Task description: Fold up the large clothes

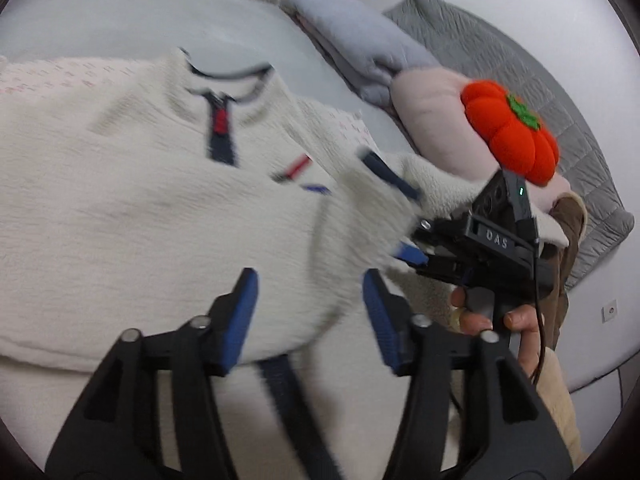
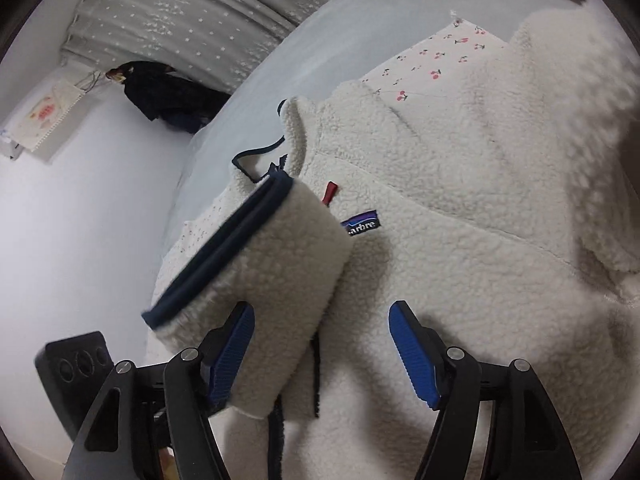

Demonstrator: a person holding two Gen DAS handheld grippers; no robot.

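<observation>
fleece jacket (image 2: 460, 208) flat on bed (image 1: 120, 20) | sleeve cuff (image 2: 248, 256) folded inward at 10 o'clock | left hand-held gripper (image 1: 310, 316) and right hand-held gripper (image 2: 322, 356) both open, holding nothing | other sleeve and body folds left, I judge

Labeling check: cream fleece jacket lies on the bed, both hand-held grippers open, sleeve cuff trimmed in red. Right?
Not quite: the sleeve cuff is trimmed in navy, not red, as the right wrist view shows. The cream fleece jacket does lie on the bed, and both the left hand-held gripper and right hand-held gripper are open.
</observation>
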